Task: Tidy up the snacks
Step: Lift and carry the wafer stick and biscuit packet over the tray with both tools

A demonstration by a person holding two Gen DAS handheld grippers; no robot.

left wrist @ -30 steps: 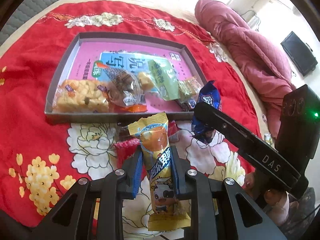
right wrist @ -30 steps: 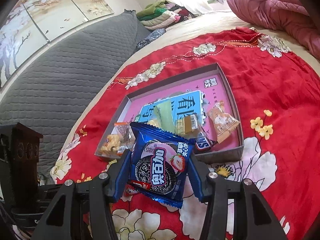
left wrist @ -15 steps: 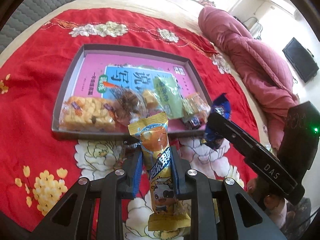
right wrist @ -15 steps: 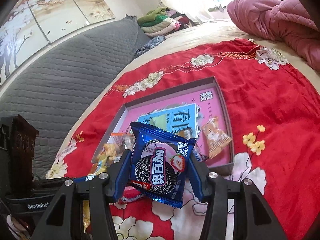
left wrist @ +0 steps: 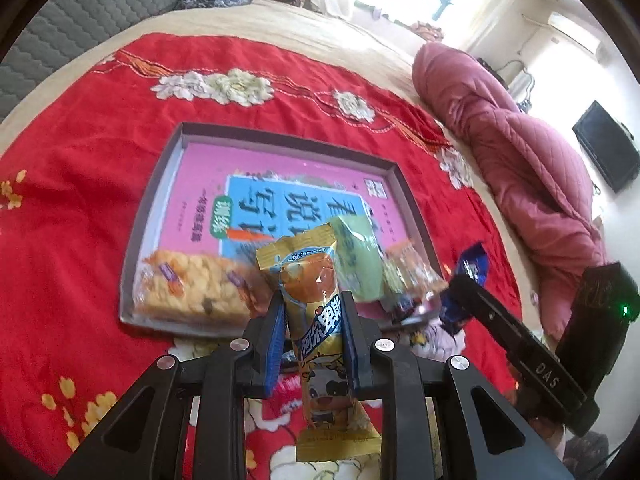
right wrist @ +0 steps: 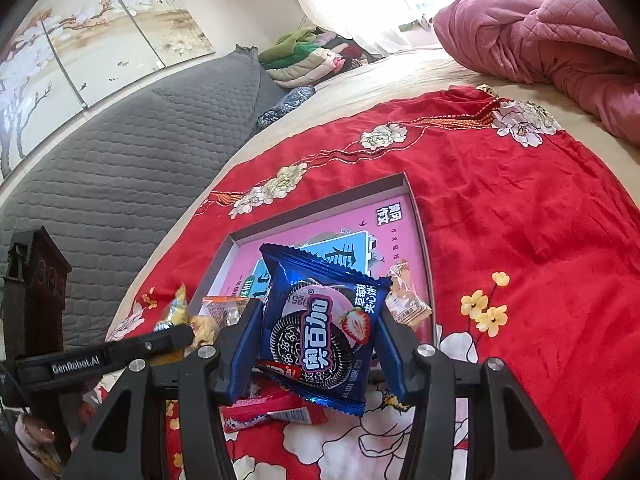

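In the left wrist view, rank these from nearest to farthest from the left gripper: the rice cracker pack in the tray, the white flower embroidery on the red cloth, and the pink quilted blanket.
1. Clear rice cracker pack, tray's near left corner.
2. White flower embroidery, beyond the tray's far edge.
3. Pink quilted blanket, far right, off the cloth.

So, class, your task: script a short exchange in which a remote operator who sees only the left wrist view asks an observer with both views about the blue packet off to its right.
Operator: I see only one crimped end of a blue foil packet. What is printed on it?
Observer: A black sandwich cookie and a strawberry, on a pink patch.
Operator: How is it held?
Observer: The right gripper is shut on it, with one blue pad against each side edge.
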